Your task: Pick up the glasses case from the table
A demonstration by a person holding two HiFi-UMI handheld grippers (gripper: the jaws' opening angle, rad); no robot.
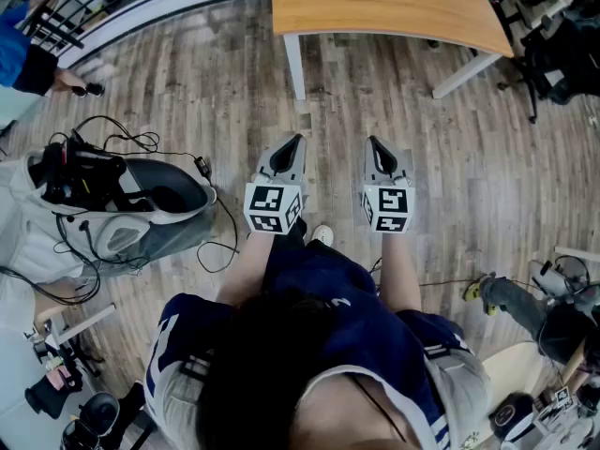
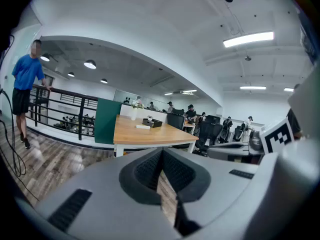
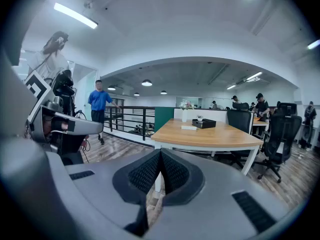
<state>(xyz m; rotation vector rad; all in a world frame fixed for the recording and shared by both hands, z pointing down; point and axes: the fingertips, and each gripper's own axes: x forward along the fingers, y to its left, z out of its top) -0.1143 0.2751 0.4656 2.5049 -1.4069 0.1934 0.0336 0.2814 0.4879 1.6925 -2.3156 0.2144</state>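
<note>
both tongs are shut with nothing between the jaws. left tongs (image 1: 296,142) and right tongs (image 1: 375,144) are held side by side in the middle of the head view. tips are aimed at the wooden table (image 1: 394,12) along the top of the frame, well apart from it.

step in hand is judged to be the approach; nothing is reached yet. to do it well, the table should be closed on first, with the white table leg (image 1: 293,64) kept clear of. one pair of tongs should be opened only when near the case. its jaws should be set across the narrow side and brought down from above, so the tabletop is not struck. the grey bag (image 1: 141,204) and loose cables at the left of the head view should be stepped clear of.

glasses case (image 3: 189,127): taken, as a judgement only, to be the flat pale slab on the far part of the tabletop, just right of centre in the right gripper view. a low dark box (image 3: 204,123) is seen just beside it to the right. which of the two is the case can't be told for certain at this size. lid, seam and surface can't be made out. if it is a smooth hard shell, slipping is a risk, so a centred grip is wanted.
</note>
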